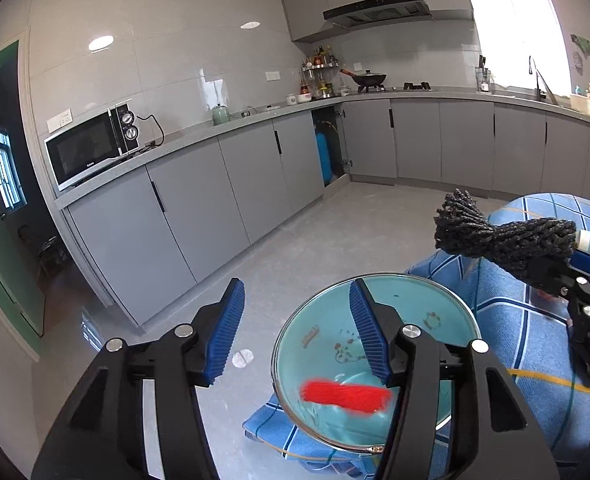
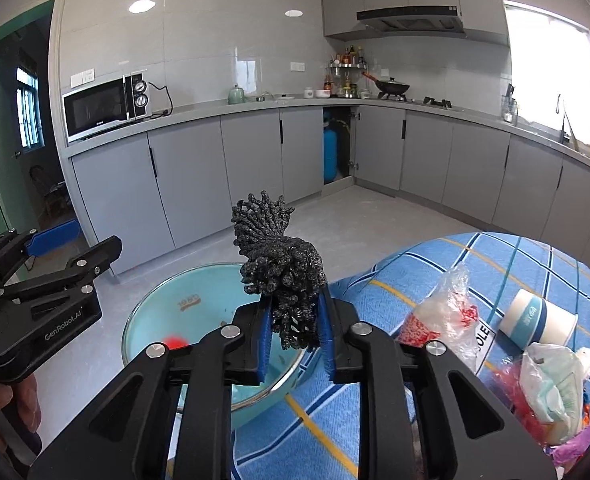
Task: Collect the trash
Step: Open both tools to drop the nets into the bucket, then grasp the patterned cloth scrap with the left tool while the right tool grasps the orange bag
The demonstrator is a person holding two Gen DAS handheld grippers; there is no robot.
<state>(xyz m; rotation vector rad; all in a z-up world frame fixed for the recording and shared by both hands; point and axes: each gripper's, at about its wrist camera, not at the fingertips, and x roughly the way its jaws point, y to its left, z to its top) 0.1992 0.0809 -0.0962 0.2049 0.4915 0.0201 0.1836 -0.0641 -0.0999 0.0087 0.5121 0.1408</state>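
In the right wrist view, the left gripper (image 2: 73,246) sits at nine o'clock, its black body marked "GenRobot.AI"; its jaws stand spread with nothing between them. A hand (image 2: 19,404) shows below it at the left edge. Toward six o'clock from centre lies the teal basin (image 2: 163,320), printed with a faint word I cannot read, and a blurred red piece (image 2: 175,341) is inside it. The basin rests on a tabletop under a blue checked cloth (image 2: 435,264).

At centre, the right gripper (image 2: 295,340) pinches a bundle of black cord (image 2: 283,272) between its blue pads; the bundle stands above the basin's near rim.

At four o'clock, trash lies on the cloth: a crumpled clear bag with red print (image 2: 447,312), a label reading "OLE" in part, a tipped white-and-blue paper cup (image 2: 535,320), and further wrappers (image 2: 555,384) near the edge.
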